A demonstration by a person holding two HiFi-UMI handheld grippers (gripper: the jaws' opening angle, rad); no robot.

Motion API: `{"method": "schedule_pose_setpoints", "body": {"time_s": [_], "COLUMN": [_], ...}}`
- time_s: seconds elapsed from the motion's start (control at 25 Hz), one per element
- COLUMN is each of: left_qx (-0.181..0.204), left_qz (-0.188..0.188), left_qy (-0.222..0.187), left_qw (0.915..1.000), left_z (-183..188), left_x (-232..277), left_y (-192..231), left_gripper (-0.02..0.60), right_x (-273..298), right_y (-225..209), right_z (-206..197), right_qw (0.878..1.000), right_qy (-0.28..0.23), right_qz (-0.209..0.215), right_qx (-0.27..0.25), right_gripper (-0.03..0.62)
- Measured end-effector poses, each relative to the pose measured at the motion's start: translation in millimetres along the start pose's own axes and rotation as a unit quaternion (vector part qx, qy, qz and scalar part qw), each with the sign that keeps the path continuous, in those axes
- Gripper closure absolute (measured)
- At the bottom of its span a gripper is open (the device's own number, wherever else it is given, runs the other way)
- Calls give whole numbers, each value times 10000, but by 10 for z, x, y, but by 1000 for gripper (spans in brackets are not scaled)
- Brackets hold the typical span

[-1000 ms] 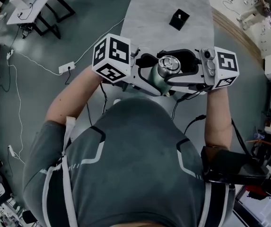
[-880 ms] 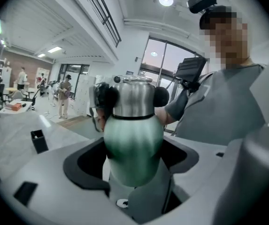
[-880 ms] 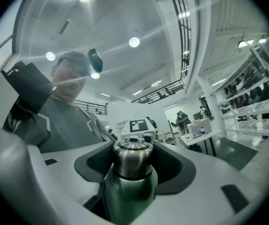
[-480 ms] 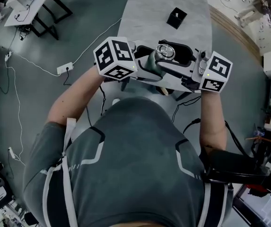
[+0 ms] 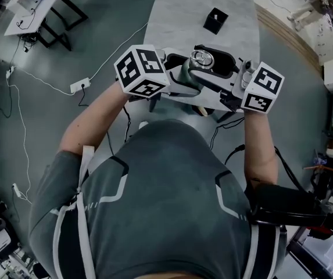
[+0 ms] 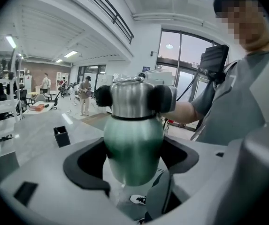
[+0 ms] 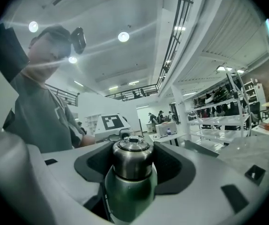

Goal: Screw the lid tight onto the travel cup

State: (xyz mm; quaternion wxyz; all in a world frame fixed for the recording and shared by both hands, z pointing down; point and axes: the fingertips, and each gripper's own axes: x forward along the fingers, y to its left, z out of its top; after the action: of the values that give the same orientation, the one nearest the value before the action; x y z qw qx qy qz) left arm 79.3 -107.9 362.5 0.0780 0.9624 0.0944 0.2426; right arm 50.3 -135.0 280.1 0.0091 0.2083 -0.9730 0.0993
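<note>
Left gripper view: your left gripper (image 6: 134, 162) clamps the green travel cup (image 6: 133, 137) | right gripper view: your right gripper (image 7: 133, 168) pinches its steel lid (image 7: 132, 157).

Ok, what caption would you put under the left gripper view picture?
Left tongs hold the green travel cup while the right tongs squeeze its steel lid.

My head view is dim and grey, the floor (image 5: 114, 16) murky and the corners dark and bent. I get more light in both gripper views: round ceiling lamps (image 7: 123, 36) flare in the right one (a pale streak crosses its upper left), and tall windows (image 6: 186, 78) brighten the left. The steel lid (image 7: 132, 161) carries soft highlights. The cup (image 6: 134, 149) looks sharp, while the rims curve and blacken.
</note>
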Motion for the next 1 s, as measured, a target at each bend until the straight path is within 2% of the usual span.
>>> {"method": "schedule_pose_setpoints", "body": {"time_s": [0.32, 0.56, 0.8, 0.92, 1.0], "left_qx": [-31, -134, -75, -178, -288], "left_qz": [270, 324, 307, 416, 587], "left_qy": [30, 25, -13, -214, -436], "left_qw": [9996, 9994, 9995, 9987, 9969], "left_z": [-41, -54, -65, -33, 13], "left_x": [2, 30, -6, -91, -195], "left_y": [73, 102, 81, 137, 225], "left_gripper": [216, 216, 216, 216, 215], "right_x": [22, 40, 23, -49, -155], "right_y": [-64, -106, -76, -98, -177], "right_z": [-47, -68, -77, 37, 166], "right_qw": [9995, 9987, 9994, 9991, 9978], "right_qy": [85, 110, 193, -1, -309], "right_qz": [-297, -497, -280, -376, -578], "right_qx": [-3, 35, -39, -212, -92], "right_gripper": [321, 321, 318, 304, 303]}}
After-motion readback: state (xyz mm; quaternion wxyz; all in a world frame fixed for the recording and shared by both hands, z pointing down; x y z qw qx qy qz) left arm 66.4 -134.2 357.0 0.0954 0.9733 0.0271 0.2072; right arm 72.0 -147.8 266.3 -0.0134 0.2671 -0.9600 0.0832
